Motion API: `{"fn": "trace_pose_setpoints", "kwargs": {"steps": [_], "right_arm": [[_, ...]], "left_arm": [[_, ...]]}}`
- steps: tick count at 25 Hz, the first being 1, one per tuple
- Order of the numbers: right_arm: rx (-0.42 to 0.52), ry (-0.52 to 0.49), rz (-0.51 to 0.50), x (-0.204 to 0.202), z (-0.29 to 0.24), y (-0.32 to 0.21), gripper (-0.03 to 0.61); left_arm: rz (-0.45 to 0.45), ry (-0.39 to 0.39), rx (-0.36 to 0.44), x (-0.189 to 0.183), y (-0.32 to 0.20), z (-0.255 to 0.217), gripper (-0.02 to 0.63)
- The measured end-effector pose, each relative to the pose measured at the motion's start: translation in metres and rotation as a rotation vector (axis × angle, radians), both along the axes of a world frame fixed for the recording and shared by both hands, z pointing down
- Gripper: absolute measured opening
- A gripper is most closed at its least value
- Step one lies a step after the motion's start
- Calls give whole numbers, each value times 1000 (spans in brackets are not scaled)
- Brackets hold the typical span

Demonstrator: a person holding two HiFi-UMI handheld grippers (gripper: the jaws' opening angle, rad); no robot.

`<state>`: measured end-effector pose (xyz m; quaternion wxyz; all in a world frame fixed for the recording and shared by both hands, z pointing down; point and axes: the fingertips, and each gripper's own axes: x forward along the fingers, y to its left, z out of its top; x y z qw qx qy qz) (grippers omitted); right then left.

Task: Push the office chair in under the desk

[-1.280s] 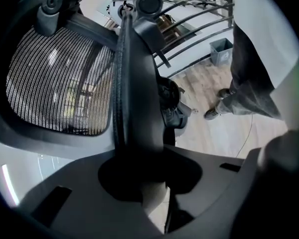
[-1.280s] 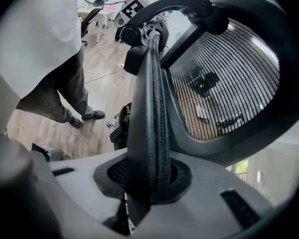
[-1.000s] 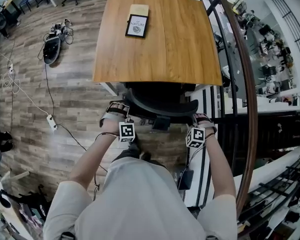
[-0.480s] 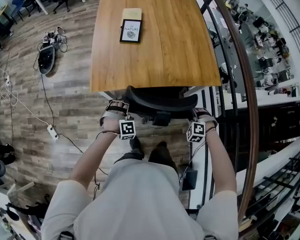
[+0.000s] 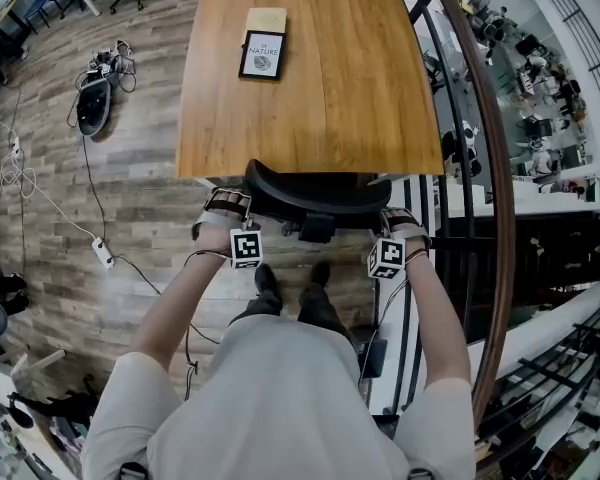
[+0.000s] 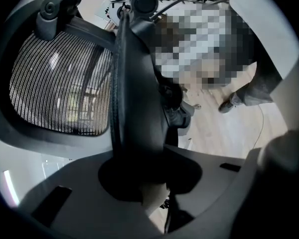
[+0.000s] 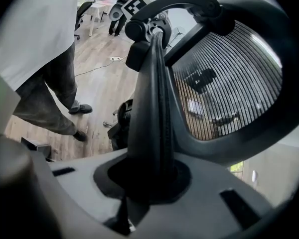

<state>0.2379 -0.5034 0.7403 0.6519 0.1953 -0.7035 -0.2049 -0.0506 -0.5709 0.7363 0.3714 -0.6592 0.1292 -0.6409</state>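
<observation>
The black office chair's backrest (image 5: 315, 196) stands at the near edge of the wooden desk (image 5: 320, 98), its seat hidden under the top. My left gripper (image 5: 235, 223) grips the backrest's left rim and my right gripper (image 5: 388, 230) its right rim. In the left gripper view the dark rim (image 6: 134, 88) runs down into the left gripper (image 6: 139, 178), beside the mesh (image 6: 60, 83). In the right gripper view the rim (image 7: 152, 93) sits in the right gripper (image 7: 149, 183), whose jaws are closing on it.
A framed print (image 5: 263, 54) lies at the desk's far left. A metal railing (image 5: 480, 158) runs close along the right. Cables and a power strip (image 5: 102, 251) lie on the wood floor at left. The person's shoes (image 5: 267, 278) stand just behind the chair.
Both grippers and the backrest have moved forward toward the desk, so more of the chair is under the top. The person's feet have stepped forward behind it.
</observation>
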Motion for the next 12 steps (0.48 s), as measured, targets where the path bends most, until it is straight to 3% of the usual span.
{"fn": "trace_pose_setpoints", "kwargs": {"steps": [12], "right_arm": [[17,13,-55,-4,1,-22,51]], "left_arm": [[-10,-4,-6,-5,-19,2,78]]}}
